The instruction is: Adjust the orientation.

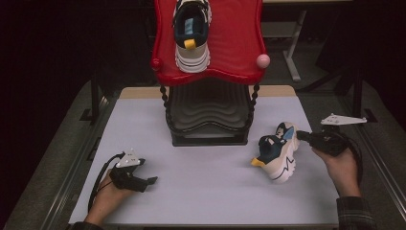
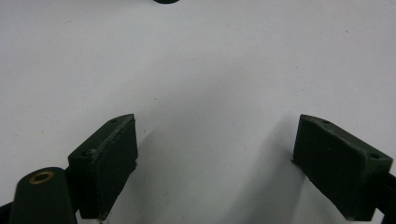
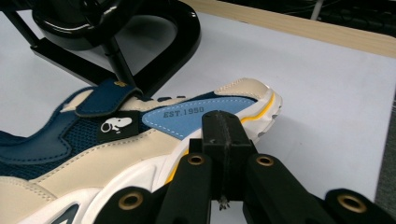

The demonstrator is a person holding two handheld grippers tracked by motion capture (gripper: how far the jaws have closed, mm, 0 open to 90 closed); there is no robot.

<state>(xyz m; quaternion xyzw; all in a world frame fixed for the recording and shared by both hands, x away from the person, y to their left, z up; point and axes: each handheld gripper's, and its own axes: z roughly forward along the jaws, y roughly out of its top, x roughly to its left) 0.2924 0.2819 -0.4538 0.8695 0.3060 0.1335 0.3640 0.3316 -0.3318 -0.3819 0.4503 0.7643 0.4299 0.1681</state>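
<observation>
High view: the shoe [image 1: 276,152] lies on its side at right centre of the table [image 1: 206,187], the right gripper [image 1: 302,135] at its heel; the left gripper [image 1: 152,180] rests lower left. Left gripper view: jaws wide apart, nothing between. Right gripper view: jaws pressed together, empty, against the shoe [image 3: 140,135].

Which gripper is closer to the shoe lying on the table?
The right gripper: its shut jaws are right at the shoe, by its toe end. The left gripper rests far across the table, open.
</observation>
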